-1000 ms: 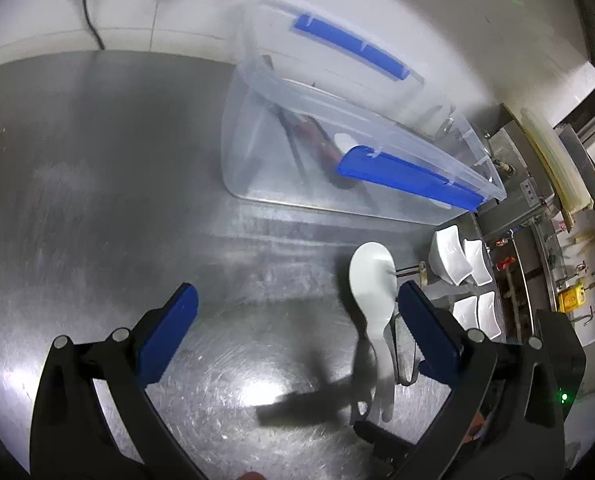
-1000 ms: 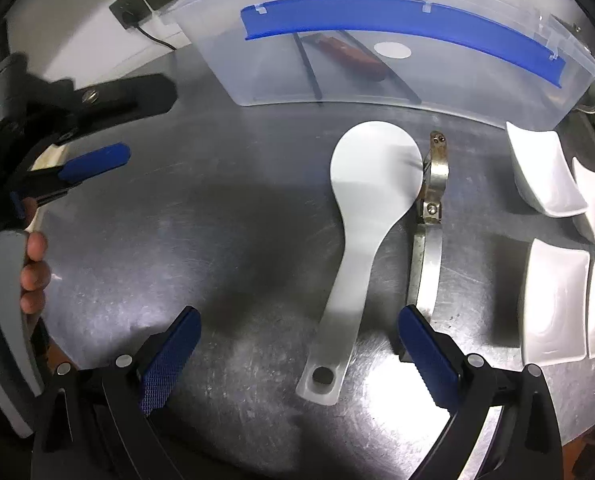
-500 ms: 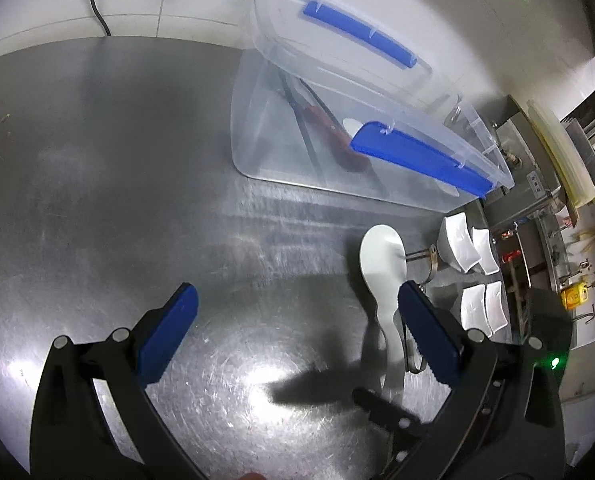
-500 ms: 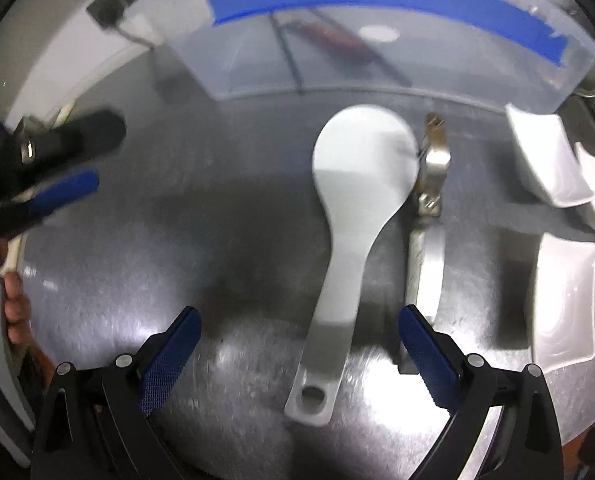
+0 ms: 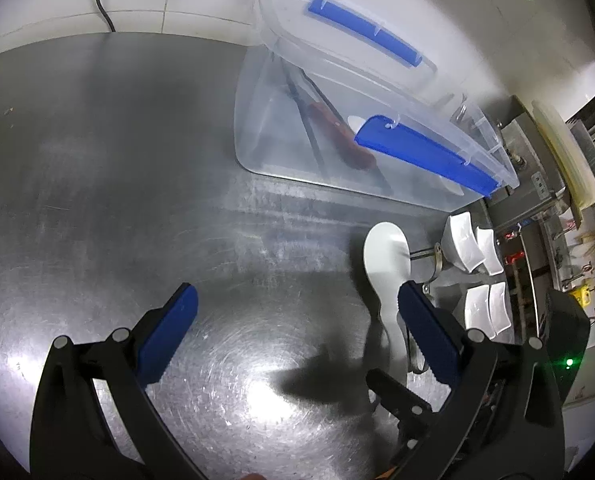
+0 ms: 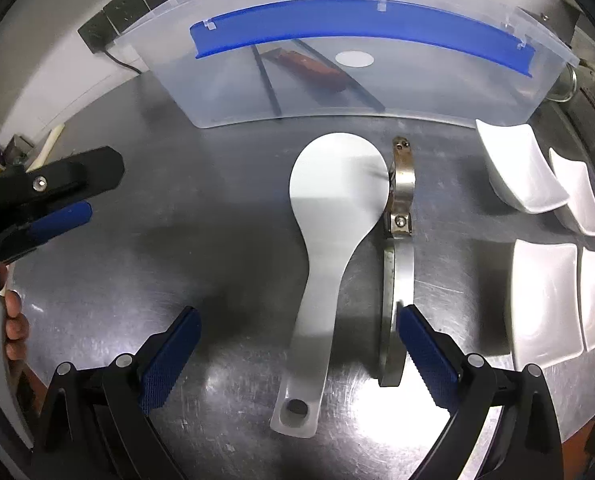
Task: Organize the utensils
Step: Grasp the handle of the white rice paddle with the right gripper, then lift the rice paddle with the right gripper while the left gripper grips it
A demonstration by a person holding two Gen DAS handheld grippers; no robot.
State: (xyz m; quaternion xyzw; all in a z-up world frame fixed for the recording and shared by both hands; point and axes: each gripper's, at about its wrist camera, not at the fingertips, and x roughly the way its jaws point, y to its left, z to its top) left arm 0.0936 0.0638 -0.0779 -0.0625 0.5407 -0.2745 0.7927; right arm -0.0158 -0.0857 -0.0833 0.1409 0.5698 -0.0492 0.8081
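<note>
Right hand-held gripper (image 6: 297,354): I am holding it low over the counter (image 6: 177,200) with its blue pads spread wide and nothing between them. The jaws are straddling the handle of the white rice paddle (image 6: 329,240), which I judge to be the line-up for a pickup.

White rice paddle: lying flat on the counter, handle end nearest me, broad blade pointing toward the bin. The hanging hole at the handle tip is showing dark.

Steel tongs (image 6: 397,240): lying just beside the paddle on its right, touching or nearly touching the blade edge. The near end is running under my right pad, so I cannot see where it finishes.

Left hand-held gripper (image 5: 293,332): I am keeping it wide too, empty, parked off to the side, apparently to leave the right one room. In its view, the paddle's handle is partly hidden behind the pad and the other gripper's dark body.

White dishes (image 6: 545,300): sitting in a cluster at the right, partly cut off by the frame edge.

Clear storage bin (image 6: 357,92): standing farthest back, blue-handled, already holding a reddish-handled utensil (image 6: 313,70) and thin dark rods, possibly chopsticks; the frosted wall is blurring them.
</note>
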